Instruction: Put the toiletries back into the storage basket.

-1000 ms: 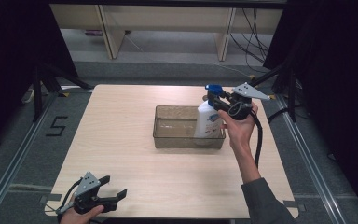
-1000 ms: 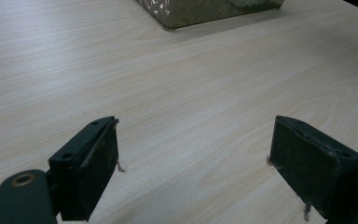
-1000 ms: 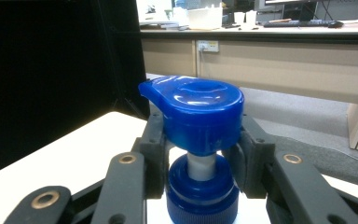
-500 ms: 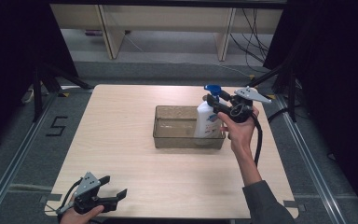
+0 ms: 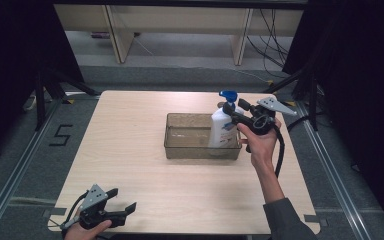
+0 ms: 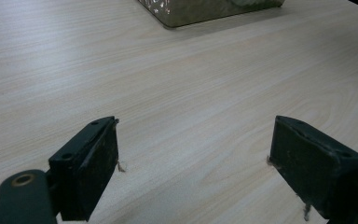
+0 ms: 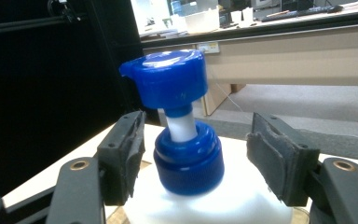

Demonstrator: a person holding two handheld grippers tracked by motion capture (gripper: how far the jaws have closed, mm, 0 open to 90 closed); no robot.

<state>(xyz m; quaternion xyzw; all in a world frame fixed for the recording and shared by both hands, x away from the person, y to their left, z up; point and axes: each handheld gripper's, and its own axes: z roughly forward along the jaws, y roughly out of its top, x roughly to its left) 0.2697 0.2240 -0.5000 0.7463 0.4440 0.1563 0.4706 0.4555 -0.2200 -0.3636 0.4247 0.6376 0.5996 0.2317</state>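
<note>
While the floor mark [image 5: 61, 135] reads 5, both claws gape: left claw [image 5: 121, 207], right claw [image 7: 196, 161].

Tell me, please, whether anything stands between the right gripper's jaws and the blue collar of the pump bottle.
Nothing visible does. In the right gripper view the right gripper has its jaws open on either side of the pump bottle's blue collar, with only open gaps between pads and collar. The bottle stands in the clear bin.
</note>
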